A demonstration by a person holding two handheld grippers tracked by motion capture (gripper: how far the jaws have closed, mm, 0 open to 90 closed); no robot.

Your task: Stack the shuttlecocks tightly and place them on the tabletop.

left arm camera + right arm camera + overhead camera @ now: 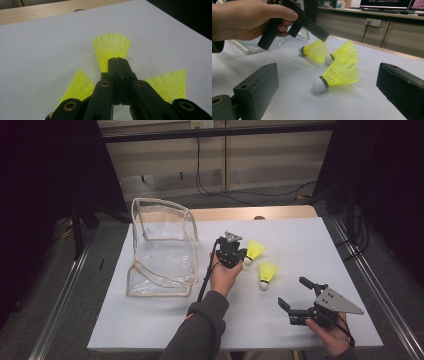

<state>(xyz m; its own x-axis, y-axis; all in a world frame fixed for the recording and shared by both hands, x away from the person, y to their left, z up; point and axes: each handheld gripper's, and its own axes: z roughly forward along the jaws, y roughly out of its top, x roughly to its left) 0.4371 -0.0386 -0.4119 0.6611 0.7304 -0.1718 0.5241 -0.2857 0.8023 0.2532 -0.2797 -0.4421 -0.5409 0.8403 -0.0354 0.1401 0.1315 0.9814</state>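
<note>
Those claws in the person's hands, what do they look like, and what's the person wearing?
Both are black, pistol-shaped tools with two blocky jaws on jointed bars, brass-coloured pins at the joints. The left claw trails a black cable; the right claw carries a grey three-cornered plate. The left arm wears a dark grey sleeve with a red edge inside the cuff.

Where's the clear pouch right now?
In the high view, the clear pouch stands open on the white table's left side, just left of the left hand-held gripper.
</note>
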